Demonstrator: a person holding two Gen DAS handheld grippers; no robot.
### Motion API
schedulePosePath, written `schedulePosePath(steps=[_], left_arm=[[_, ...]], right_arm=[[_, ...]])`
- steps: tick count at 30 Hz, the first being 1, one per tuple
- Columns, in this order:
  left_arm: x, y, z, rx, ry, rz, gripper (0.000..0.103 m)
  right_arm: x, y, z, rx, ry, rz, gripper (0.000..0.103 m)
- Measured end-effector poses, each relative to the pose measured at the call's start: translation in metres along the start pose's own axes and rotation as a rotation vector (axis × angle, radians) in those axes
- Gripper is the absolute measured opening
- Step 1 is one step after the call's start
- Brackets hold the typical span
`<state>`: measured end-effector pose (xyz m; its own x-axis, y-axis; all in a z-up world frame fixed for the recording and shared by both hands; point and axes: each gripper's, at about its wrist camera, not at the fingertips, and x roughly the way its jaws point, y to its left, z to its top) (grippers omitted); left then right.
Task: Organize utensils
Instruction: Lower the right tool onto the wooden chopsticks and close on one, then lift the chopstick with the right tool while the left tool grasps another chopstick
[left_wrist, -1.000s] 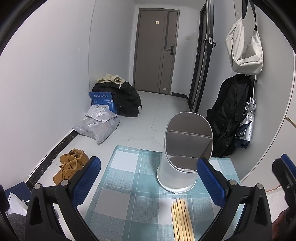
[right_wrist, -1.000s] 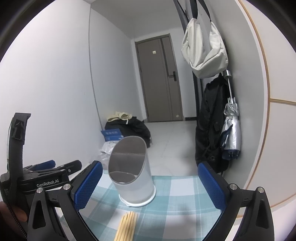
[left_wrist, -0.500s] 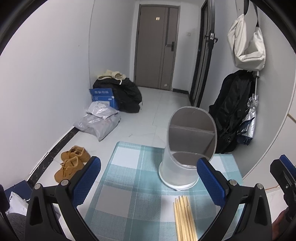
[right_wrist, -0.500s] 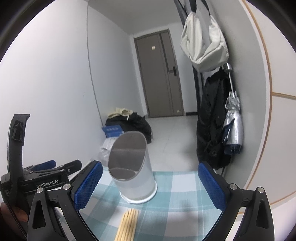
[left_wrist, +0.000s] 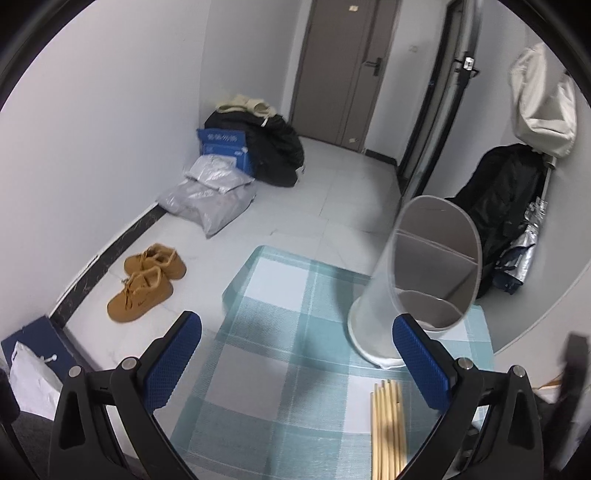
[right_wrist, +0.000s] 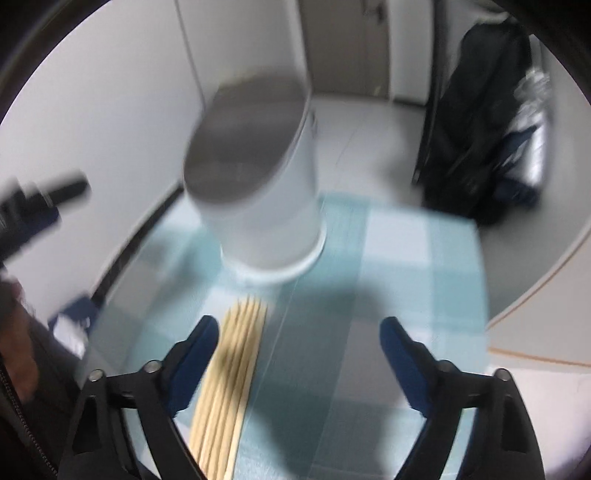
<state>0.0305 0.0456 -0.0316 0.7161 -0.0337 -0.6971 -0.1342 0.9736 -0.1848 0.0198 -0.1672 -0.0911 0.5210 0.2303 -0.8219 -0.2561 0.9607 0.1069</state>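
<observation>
A bundle of pale wooden chopsticks (left_wrist: 388, 428) lies on the blue checked mat (left_wrist: 280, 332), in front of a white utensil holder (left_wrist: 417, 280) with a slanted, divided opening. My left gripper (left_wrist: 297, 347) is open and empty, above the mat to the left of the holder and chopsticks. In the blurred right wrist view, my right gripper (right_wrist: 299, 347) is open and empty, low over the mat (right_wrist: 399, 258). The chopsticks (right_wrist: 231, 376) lie just inside its left finger (right_wrist: 195, 350). The holder (right_wrist: 266, 177) stands just beyond them.
The mat covers a small table; its left and far edges drop to the floor. Brown shoes (left_wrist: 147, 280), bags (left_wrist: 210, 195) and a blue box (left_wrist: 225, 147) lie on the floor to the left. A black backpack (left_wrist: 506, 199) and umbrella hang at the right wall.
My right gripper has dropped fast and tilted down toward the chopsticks, which now lie by its left finger. My left gripper has shifted left and tilted down a little.
</observation>
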Motion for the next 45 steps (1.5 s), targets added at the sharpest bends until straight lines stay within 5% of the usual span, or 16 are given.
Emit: schedulePosePath(steps=[4, 11, 22, 33, 40, 45], left_arm=[[0.008, 0.010, 0.002, -0.035, 0.038, 0.011, 0.102], [0.013, 0.024, 0.002, -0.097, 0.102, 0.002, 0.102], [0.018, 0.037, 0.002, -0.125, 0.160, 0.002, 0.102], [0.021, 0.047, 0.003, -0.160, 0.184, -0.006, 0.102], [0.019, 0.040, 0.004, -0.111, 0.155, 0.024, 0.102], [0.020, 0.036, 0.000, -0.070, 0.142, 0.059, 0.102]], right_arm=[[0.034, 0.006, -0.006, -0.005, 0.143, 0.012, 0.069], [0.052, 0.016, -0.006, -0.030, 0.224, -0.012, 0.055], [0.061, 0.028, 0.008, -0.062, 0.262, -0.054, 0.033], [0.073, 0.015, 0.018, 0.035, 0.253, -0.059, 0.031], [0.077, 0.022, 0.021, 0.020, 0.289, -0.131, 0.012], [0.079, 0.012, 0.024, 0.055, 0.278, -0.103, 0.003]])
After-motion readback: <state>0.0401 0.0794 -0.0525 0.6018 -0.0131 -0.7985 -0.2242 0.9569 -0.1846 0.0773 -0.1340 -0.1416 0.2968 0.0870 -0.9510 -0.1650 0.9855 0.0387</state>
